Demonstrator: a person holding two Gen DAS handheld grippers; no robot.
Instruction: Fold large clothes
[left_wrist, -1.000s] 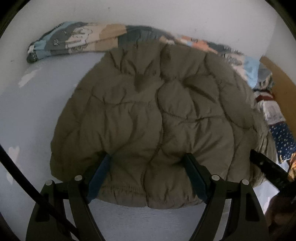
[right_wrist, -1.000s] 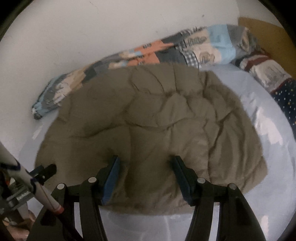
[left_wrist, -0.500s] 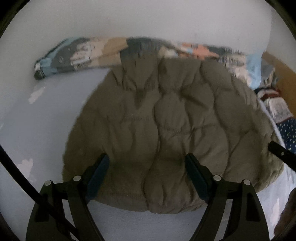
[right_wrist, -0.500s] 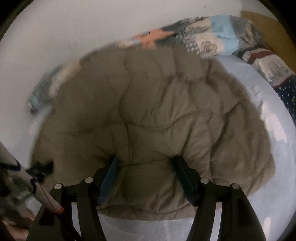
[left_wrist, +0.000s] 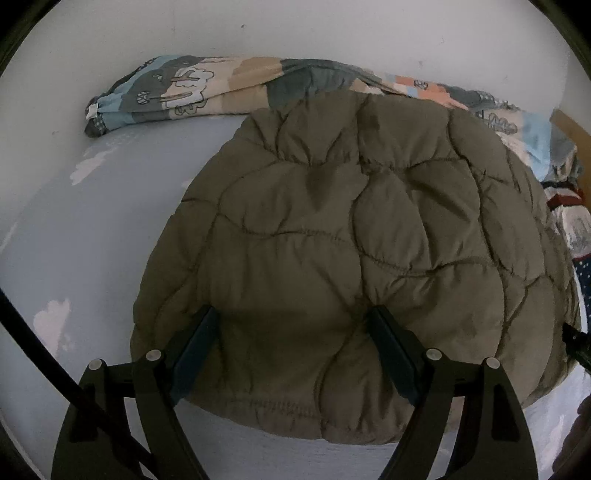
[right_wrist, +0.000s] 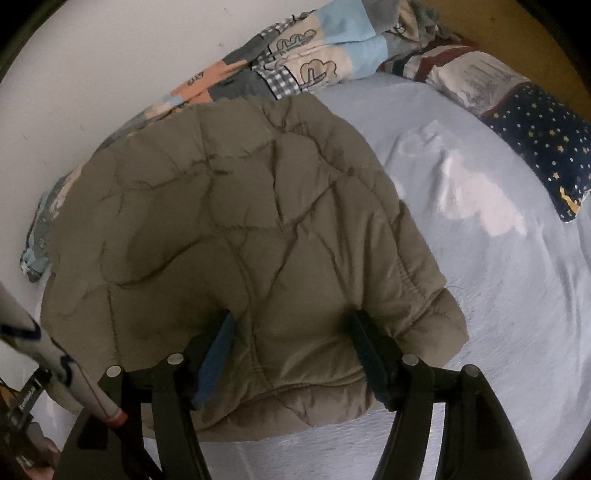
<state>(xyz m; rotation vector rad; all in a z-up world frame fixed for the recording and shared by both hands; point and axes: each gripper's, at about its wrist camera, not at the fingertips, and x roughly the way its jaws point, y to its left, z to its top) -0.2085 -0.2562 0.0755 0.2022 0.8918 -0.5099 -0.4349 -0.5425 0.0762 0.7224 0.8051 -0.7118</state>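
Note:
An olive quilted puffer jacket (left_wrist: 332, 229) lies bunched on the pale blue bedsheet (left_wrist: 74, 229), its stitched hem toward me. My left gripper (left_wrist: 291, 312) stands open, its blue-padded fingers (left_wrist: 199, 343) set wide over the near hem, with padded fabric bulging between them. In the right wrist view the same jacket (right_wrist: 221, 221) fills the left half. My right gripper (right_wrist: 291, 315) is open over the jacket's near right corner, and one finger (right_wrist: 369, 350) rests close to the folded edge. Neither pair of pads visibly pinches the cloth.
A rolled patchwork quilt (left_wrist: 192, 92) lies along the white wall behind the jacket. A star-printed navy pillow (right_wrist: 546, 147) and a striped one sit at the right. Bare sheet (right_wrist: 498, 295) spreads right of the jacket. A white rod with a red band (right_wrist: 74, 380) crosses the lower left.
The right gripper has slid right along the hem toward the jacket's corner, dropped closer and rolled a little. In the left view the jacket has shifted right; the left jaws stay as wide.

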